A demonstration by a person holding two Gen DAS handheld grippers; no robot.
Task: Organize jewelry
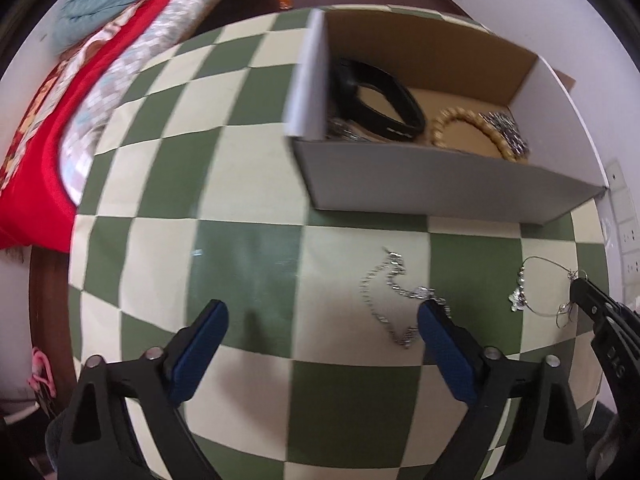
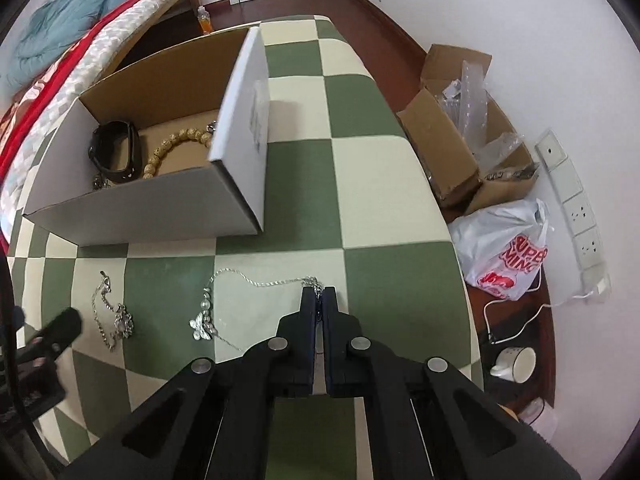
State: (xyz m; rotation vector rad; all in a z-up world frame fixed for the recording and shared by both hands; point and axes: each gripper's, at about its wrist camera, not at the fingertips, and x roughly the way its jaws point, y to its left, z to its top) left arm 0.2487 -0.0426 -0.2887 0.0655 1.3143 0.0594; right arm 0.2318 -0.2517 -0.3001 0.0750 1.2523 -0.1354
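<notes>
Though partly hidden, necklace [image 2: 256, 282] apparently between right gripper [image 2: 319, 293] jaws.

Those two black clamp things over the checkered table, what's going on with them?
A person is sorting jewelry into the cardboard box. The right gripper is shut on the butterfly necklace, which lies on the tablecloth. The left gripper is open beside the silver chain. A black band and beaded bracelet are already in the box.

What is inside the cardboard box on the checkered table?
Inside the box lie a black band, a wooden bead bracelet and some silver chain. The near wall hides the front part of the floor.
</notes>
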